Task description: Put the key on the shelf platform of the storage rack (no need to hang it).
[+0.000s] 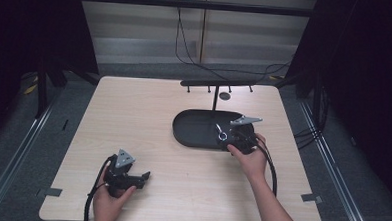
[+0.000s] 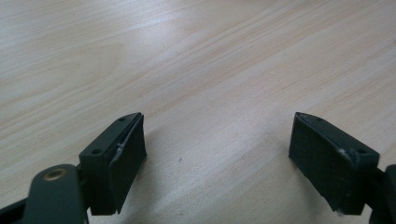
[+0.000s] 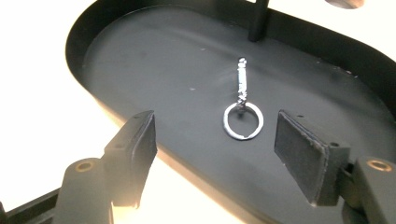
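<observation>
- A black oval tray (image 1: 193, 128) is seen on the right half of the light wooden desk (image 1: 149, 113), in the high view.
- A thin black post (image 1: 215, 97) is set upright at the far side of the tray, and a dark crossbar (image 1: 217, 83) with small pegs hanging under it is carried at its top.
- A small round dark mark (image 1: 225, 96) is seen on the desk just beyond the tray, to the right of the post.
- A silver key ring (image 3: 243, 121) with a short metal piece attached is laid flat on the floor of the tray, in its right part, apart from the post's foot.
- The right tool (image 1: 231, 137) is held over the tray's near right rim, and the key ring is seen just ahead of its tips.
- In the right gripper view the jaws of the right tool are spread wide; nothing is clamped between them, and the ring is not touched by either pad.
- The left tool (image 1: 142, 177) is held low over the near left part of the desk, well apart from the tray, with its tips pointed toward the right.
- In the left gripper view the jaws of the left tool are also spread wide, and bare wood is seen between them.
- Each tool is gripped by one hand, and a black cable is trailed from each toward the near edge of the desk.
</observation>
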A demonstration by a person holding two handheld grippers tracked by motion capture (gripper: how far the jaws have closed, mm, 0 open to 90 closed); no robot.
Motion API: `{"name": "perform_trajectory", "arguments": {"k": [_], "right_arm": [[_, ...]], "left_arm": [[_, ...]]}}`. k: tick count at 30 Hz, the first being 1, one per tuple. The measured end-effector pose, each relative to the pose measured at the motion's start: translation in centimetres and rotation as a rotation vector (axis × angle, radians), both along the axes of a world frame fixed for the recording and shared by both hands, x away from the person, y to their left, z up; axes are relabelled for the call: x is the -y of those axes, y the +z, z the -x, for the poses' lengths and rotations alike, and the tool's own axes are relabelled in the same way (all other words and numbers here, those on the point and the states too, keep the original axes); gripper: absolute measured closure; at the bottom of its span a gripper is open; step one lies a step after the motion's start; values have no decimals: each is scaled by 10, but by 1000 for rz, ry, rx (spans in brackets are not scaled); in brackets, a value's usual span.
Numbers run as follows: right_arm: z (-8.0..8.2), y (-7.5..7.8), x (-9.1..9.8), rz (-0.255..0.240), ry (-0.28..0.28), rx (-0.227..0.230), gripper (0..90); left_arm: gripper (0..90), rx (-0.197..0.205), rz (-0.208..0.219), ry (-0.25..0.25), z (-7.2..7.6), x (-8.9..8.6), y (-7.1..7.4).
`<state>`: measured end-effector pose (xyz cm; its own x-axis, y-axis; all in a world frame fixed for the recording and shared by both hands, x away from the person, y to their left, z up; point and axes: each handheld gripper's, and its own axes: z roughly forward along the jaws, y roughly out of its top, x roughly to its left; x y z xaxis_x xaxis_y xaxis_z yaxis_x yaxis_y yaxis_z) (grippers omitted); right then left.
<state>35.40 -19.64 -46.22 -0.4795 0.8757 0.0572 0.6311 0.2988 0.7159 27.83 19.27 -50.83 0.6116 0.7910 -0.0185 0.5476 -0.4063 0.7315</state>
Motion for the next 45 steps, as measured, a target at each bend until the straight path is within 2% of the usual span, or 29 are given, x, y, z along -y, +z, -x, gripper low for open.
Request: {"name": "perform_trajectory", "arguments": {"k": [2,10,17,19,22,25,30,32,40,45], "right_arm": [[3,1,1,-8,3,12,299],[14,4,8,-5,8,6,303],[30,1,16,-29,20,15,307],[33,1,18,-24,23,19,307],[40,0,21,11,40,24,305],[43,-1,23,3,44,21,305],[51,-6,27,-5,47,10,302],[54,-8,29,-16,52,20,304],[69,-18,35,8,63,13,303],[75,-25,41,-3,57,9,303]], "left_arm": [[185,0,0,0,0,0,0],[185,0,0,-1,0,0,0],[184,0,0,0,0,0,0],[184,0,0,0,0,0,0],[184,0,0,0,0,0,0],[184,0,0,0,0,0,0],[185,1,1,0,0,0,0],[184,0,0,0,0,0,0],[185,0,1,0,0,0,0],[184,1,1,0,0,0,0]]}}
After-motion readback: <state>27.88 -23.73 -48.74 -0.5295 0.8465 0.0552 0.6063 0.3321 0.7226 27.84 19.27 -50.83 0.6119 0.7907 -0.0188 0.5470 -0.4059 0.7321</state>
